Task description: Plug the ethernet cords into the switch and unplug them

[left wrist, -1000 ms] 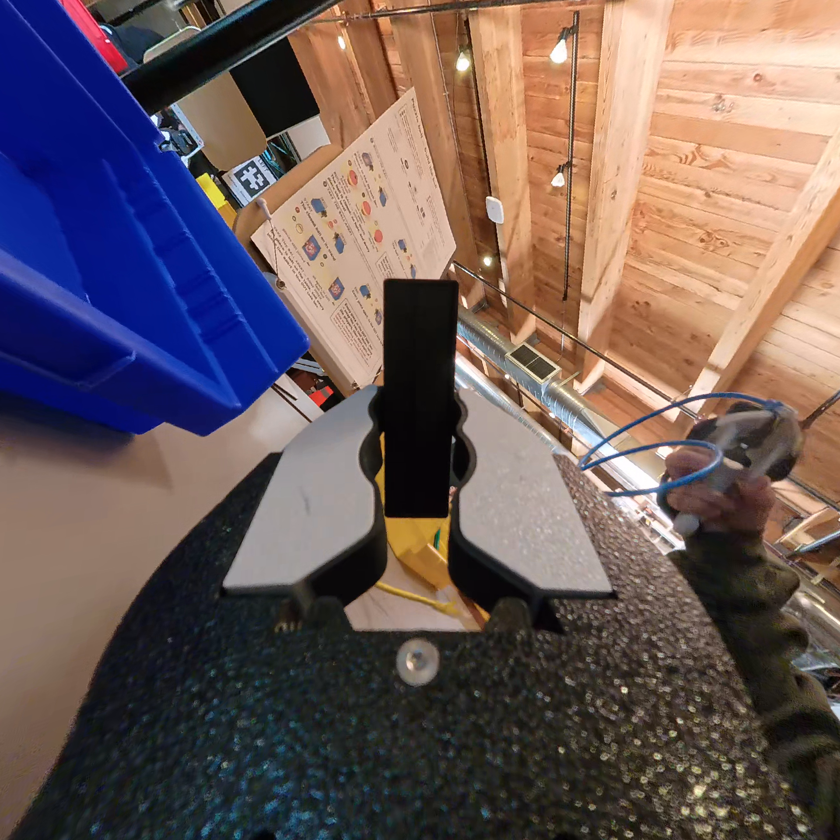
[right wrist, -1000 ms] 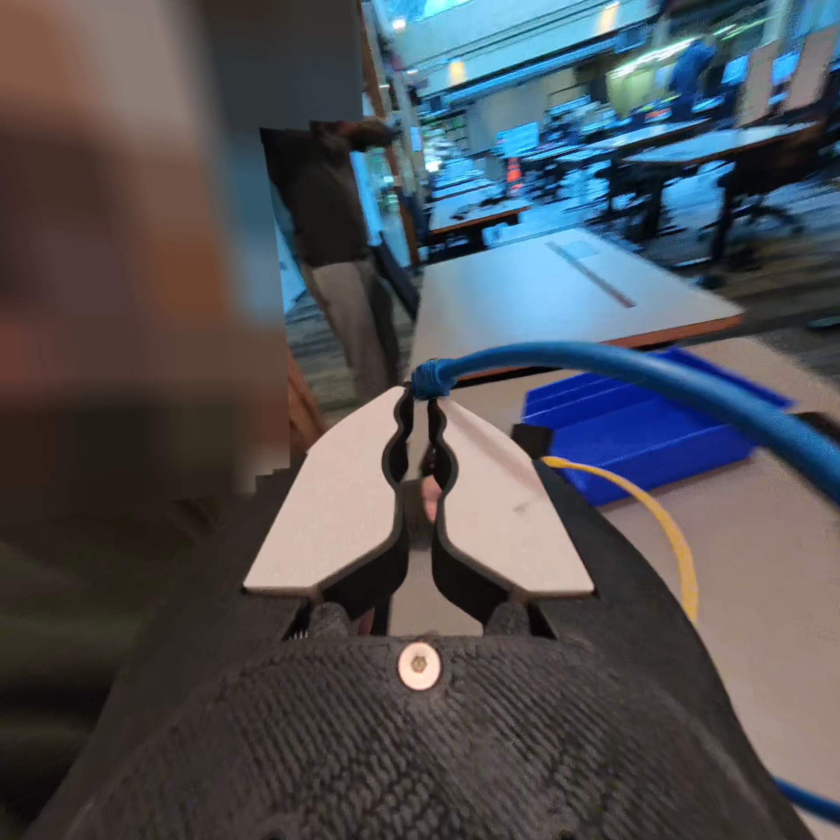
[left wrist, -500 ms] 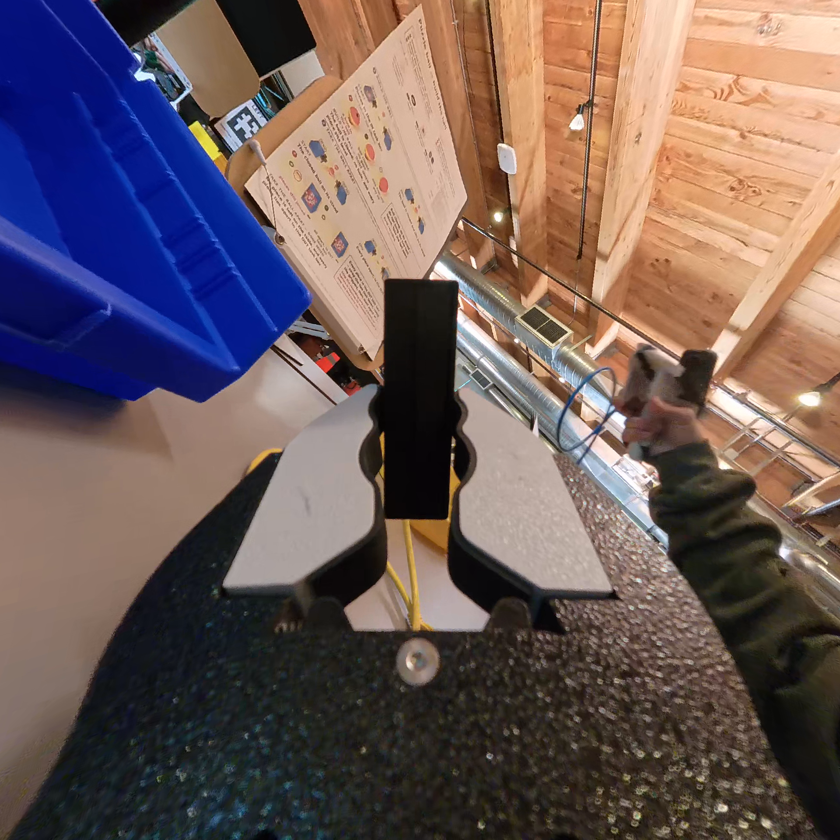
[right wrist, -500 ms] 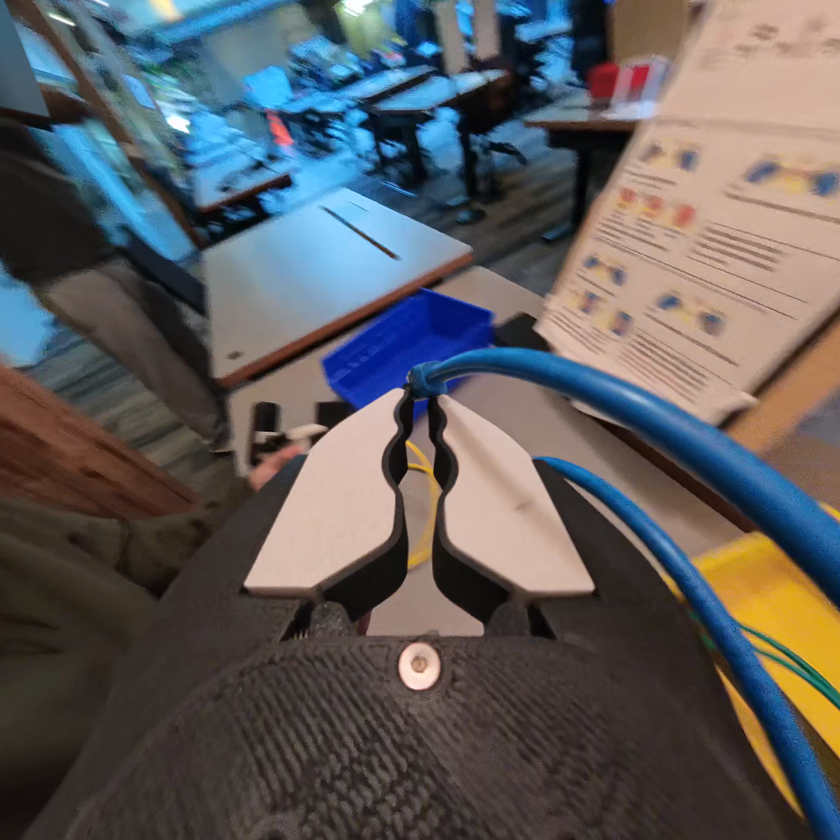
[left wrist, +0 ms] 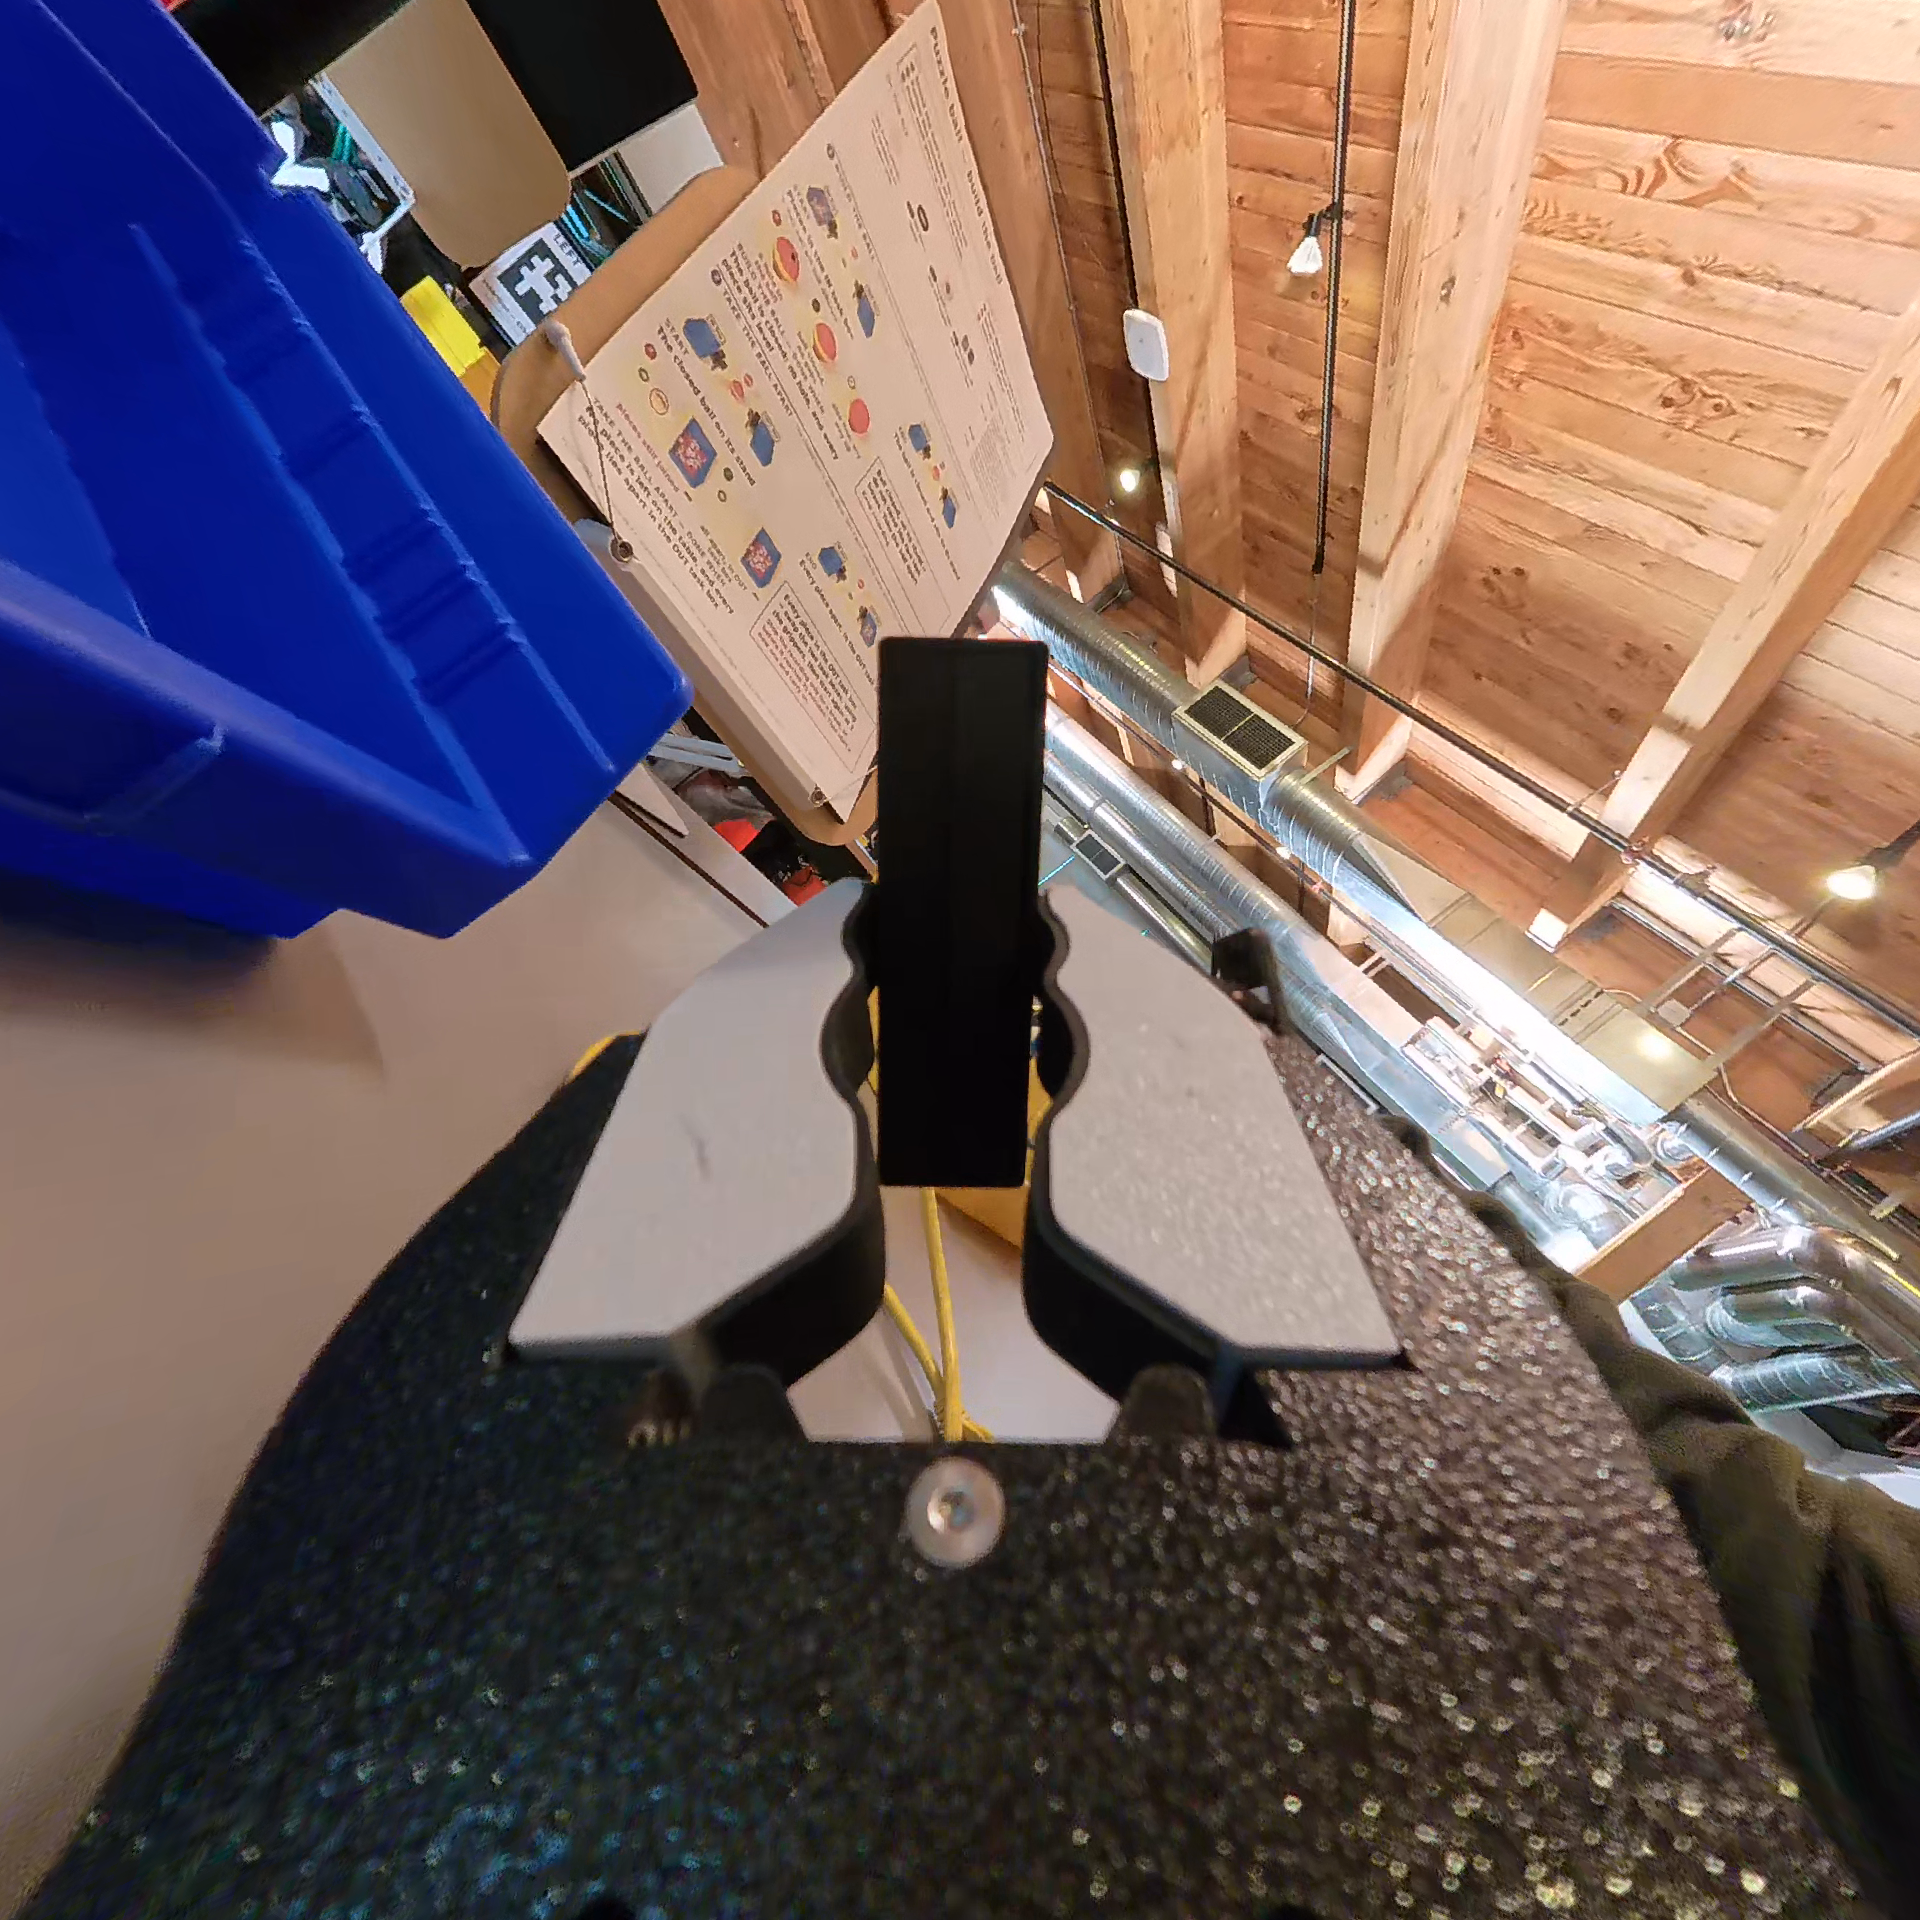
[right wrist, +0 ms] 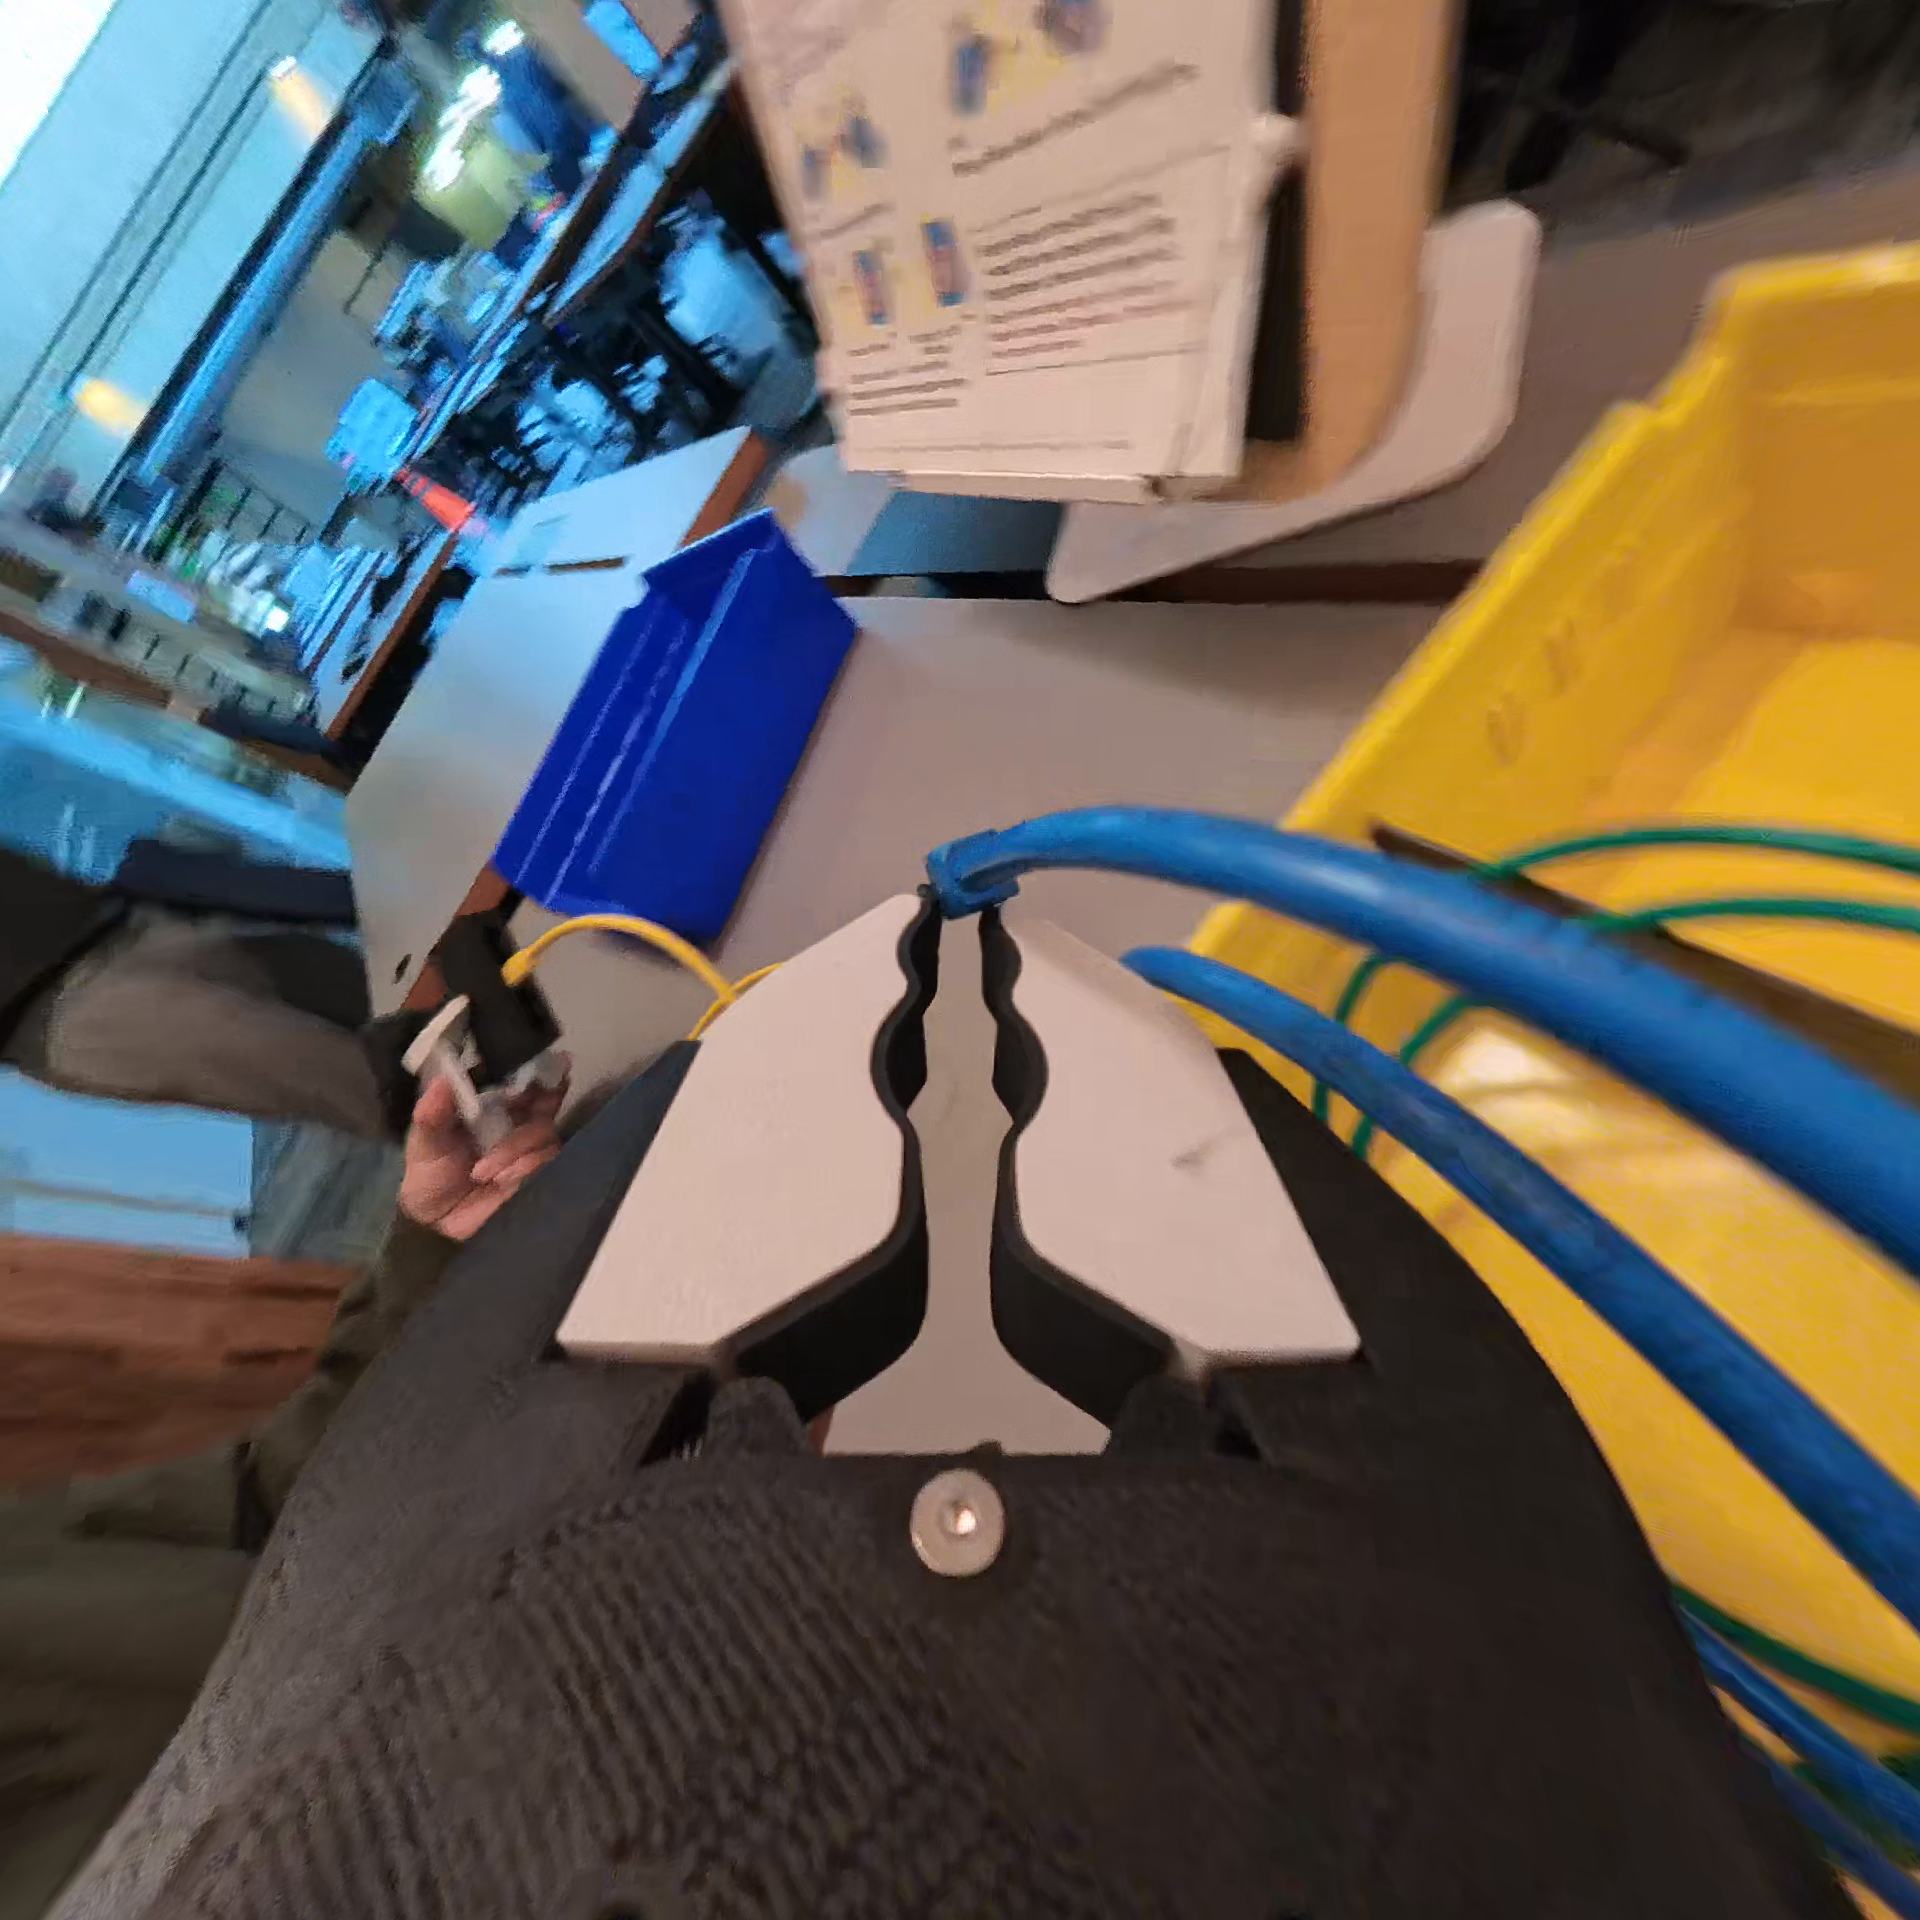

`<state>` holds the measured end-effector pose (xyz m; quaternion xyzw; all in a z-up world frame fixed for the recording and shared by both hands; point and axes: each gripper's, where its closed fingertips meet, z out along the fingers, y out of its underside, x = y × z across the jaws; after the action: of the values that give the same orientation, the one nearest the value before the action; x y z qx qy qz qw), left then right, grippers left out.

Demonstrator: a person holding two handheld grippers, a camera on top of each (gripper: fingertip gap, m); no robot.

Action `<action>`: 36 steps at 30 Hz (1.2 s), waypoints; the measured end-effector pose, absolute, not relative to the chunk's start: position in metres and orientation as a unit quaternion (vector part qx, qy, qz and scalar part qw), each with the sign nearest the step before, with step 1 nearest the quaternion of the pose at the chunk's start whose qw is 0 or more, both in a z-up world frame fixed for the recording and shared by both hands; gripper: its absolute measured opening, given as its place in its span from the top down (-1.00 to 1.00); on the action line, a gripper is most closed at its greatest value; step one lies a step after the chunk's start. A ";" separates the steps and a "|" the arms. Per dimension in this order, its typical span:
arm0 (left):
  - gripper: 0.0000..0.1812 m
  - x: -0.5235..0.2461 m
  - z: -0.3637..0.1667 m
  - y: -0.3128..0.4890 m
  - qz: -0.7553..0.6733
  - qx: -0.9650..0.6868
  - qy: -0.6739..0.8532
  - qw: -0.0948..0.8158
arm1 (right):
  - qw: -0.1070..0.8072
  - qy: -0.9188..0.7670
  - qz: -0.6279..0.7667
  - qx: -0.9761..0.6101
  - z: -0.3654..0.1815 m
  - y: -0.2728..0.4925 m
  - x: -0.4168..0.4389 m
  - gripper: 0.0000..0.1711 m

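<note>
A grey table point(right wrist: 1039, 727) carries a big yellow bin point(right wrist: 1662, 727) with green cords point(right wrist: 1683, 836) inside, a blue bin point(right wrist: 675, 758), and a propped printed instruction sheet point(left wrist: 831, 436) with coloured pictures. The left gripper point(left wrist: 958, 925) is clamped on the black switch point(left wrist: 958, 904), held upright near the blue bin, a yellow cord point(right wrist: 613, 935) running from it. The right gripper point(right wrist: 961, 909) pinches the blue cord point(right wrist: 1351, 914) at its end between nearly closed tips, above the table beside the yellow bin.

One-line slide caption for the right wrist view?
Right gripper pinches a blue ethernet cord beside the yellow bin.
</note>
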<state>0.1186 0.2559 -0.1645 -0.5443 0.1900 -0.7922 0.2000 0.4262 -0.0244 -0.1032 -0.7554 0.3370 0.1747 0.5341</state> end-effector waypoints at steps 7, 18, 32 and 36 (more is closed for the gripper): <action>0.71 0.123 -0.168 0.248 -0.795 -0.550 0.187 0.174 | 0.431 0.441 0.203 -0.760 -0.187 -0.052 0.425 0.48; 0.71 0.132 -0.172 0.225 -0.808 -0.548 0.188 0.108 | 0.661 0.259 0.294 -0.640 -0.119 0.085 0.175 0.59; 0.71 0.137 -0.176 0.189 -0.831 -0.538 0.138 -0.023 | 0.661 0.349 0.367 -0.554 -0.178 0.175 0.160 0.67; 0.71 0.140 -0.181 0.181 -0.819 -0.552 0.154 -0.017 | 0.663 0.360 0.390 -0.527 -0.179 0.170 0.161 0.83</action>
<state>0.1399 0.1813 -0.1812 -0.5521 0.1540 -0.8193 -0.0172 0.1614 0.1701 -0.1791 -0.5273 0.3601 0.3903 0.6633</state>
